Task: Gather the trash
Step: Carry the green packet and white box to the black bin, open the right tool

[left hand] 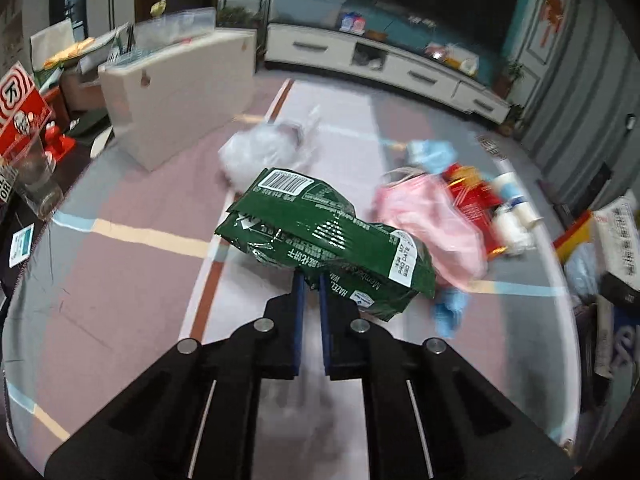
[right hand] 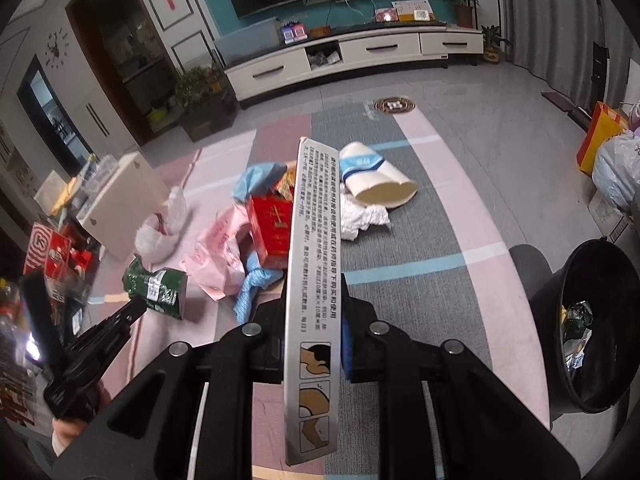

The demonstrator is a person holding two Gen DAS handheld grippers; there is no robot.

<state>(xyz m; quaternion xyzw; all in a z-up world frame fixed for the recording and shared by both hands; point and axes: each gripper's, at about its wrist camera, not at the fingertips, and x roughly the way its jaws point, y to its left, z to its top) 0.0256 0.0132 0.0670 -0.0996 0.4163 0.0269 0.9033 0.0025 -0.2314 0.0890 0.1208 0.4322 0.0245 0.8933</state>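
1. While both grippers carry trash off the floor, step in hand is pickup done; next, I'd judge, move to the bin (right hand: 600, 320) at 3 o'clock (right view).
2. Left gripper (left hand: 311, 280) pinched tight on green wrapper (left hand: 320, 236).
3. Right gripper (right hand: 314, 308) clamps flat box (right hand: 316, 264); remaining pile (right hand: 280, 216) at 11 o'clock.

We see a striped pink-and-grey rug (right hand: 420, 216), a white TV cabinet (right hand: 352, 54) and a teal wall (right hand: 216, 0).
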